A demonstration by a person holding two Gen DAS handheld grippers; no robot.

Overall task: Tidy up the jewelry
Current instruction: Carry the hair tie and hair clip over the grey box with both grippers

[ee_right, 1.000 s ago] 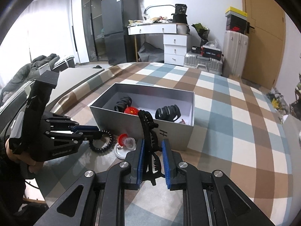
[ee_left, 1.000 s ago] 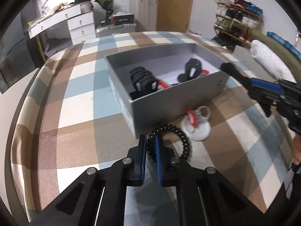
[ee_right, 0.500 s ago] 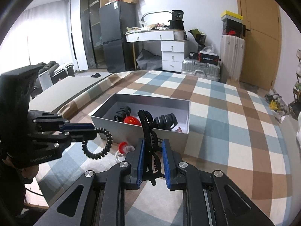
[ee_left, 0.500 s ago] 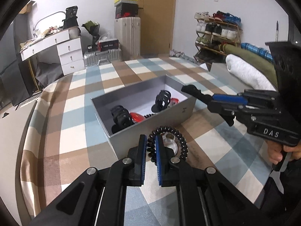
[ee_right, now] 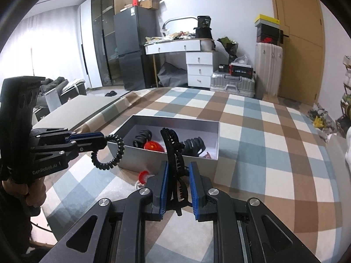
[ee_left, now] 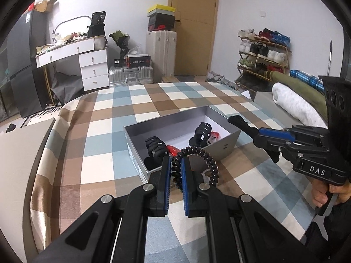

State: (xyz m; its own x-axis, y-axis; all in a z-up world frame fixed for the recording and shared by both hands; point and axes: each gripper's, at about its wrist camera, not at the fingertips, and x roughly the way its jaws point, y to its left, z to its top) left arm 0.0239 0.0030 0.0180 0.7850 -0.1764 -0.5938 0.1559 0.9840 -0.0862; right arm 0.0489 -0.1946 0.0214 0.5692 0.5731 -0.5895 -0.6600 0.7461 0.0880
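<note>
The left gripper [ee_left: 176, 171], its fingers pinching the black coiled spiral hair tie [ee_left: 198, 162] in the air just short of the open grey cardboard box [ee_left: 221, 151] on the checked cloth surface [ee_left: 105, 131], should probably carry it over the near wall before letting go. The right gripper [ee_right: 178, 182], fingers clamped on the black toothed hair claw clip [ee_right: 173, 151], likewise holds its piece just short of the box and should clear the rim before releasing.

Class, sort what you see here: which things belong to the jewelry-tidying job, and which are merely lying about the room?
Belongs to the job:
- black coil hair tie, held in the left gripper
- black hair claw, held in the right gripper
- grey box with clips inside
- clear red-trimmed piece in front of the box

Just lying about:
- suitcase
- shoe rack
- white drawers
</note>
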